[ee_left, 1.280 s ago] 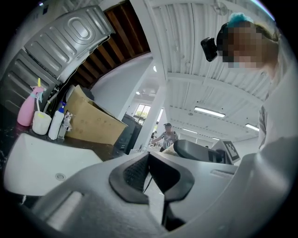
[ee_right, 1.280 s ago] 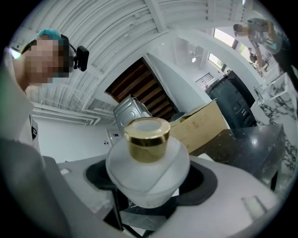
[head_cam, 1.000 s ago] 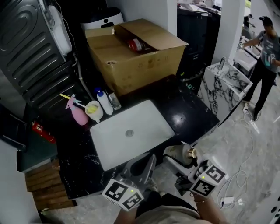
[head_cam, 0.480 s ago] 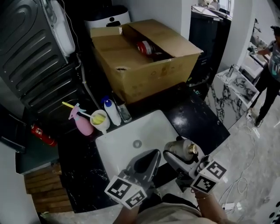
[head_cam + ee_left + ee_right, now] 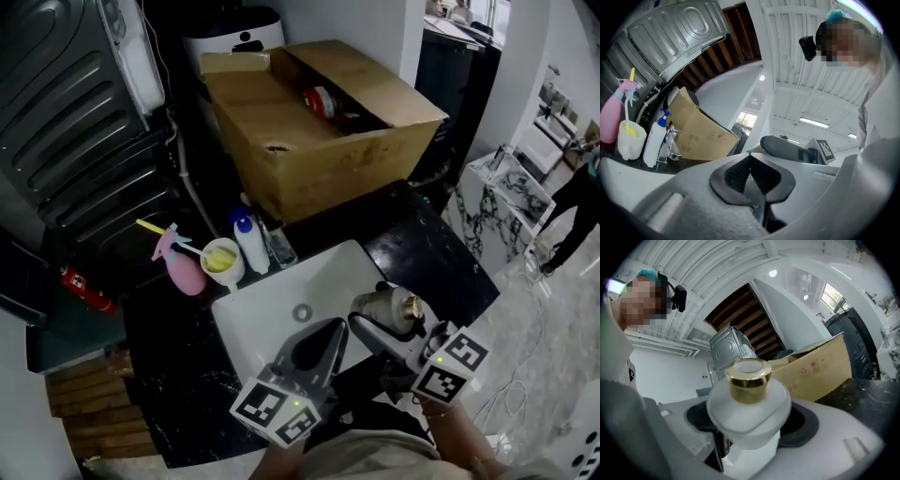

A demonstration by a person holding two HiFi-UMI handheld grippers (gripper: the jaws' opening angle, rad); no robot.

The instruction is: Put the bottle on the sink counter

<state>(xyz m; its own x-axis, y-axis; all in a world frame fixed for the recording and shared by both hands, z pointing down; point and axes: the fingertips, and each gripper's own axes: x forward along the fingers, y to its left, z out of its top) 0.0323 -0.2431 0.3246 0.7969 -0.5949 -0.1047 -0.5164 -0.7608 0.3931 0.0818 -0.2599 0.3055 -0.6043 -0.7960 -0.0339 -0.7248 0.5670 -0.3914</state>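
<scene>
Head view has the right gripper [image 5: 377,317] clamped on the bottle [image 5: 386,304], a pale round one with a gold cap, lying tilted with the cap toward the right. Over the last second both grippers have come forward from off the front edge of the counter [image 5: 441,255]. The bottle now hangs over the near right corner of the sink [image 5: 272,305], above the basin rim and resting on nothing that I can see. Right gripper view confirms the hold, jaws pressed on the body below the cap. The left gripper [image 5: 317,345] has its jaws closed together on nothing and hovers over the basin's front edge. I judge the carry nearly done. What remains is a shift right onto bare black counter, well apart from the sprayer [image 5: 184,270], cup [image 5: 223,262] and pump [image 5: 251,246] behind the sink, then setting it upright and letting go
</scene>
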